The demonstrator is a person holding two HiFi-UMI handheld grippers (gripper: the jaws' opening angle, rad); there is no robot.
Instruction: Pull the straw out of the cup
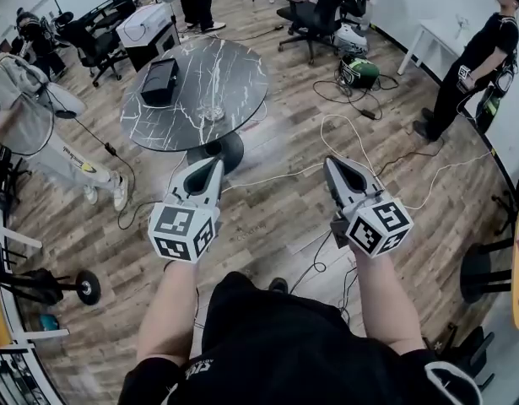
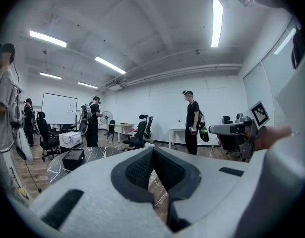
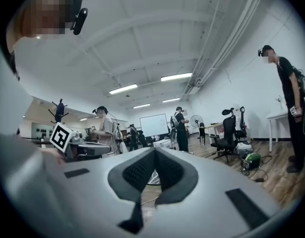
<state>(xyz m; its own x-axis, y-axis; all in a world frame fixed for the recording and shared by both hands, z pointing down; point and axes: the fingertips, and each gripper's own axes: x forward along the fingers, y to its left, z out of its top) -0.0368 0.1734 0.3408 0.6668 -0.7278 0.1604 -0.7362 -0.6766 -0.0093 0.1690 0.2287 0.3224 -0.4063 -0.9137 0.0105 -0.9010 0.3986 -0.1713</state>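
Here, left hand-held gripper and right hand-held gripper both closed, empty; clear cup on table faint, straw indiscernible

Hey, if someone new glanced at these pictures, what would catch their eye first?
First come the left gripper and the right gripper, low in the head view, both shut with nothing in them, held above the wooden floor. Just beyond them stands a round dark marble table with a black box on it. A person in black stands at the far right by the wall.
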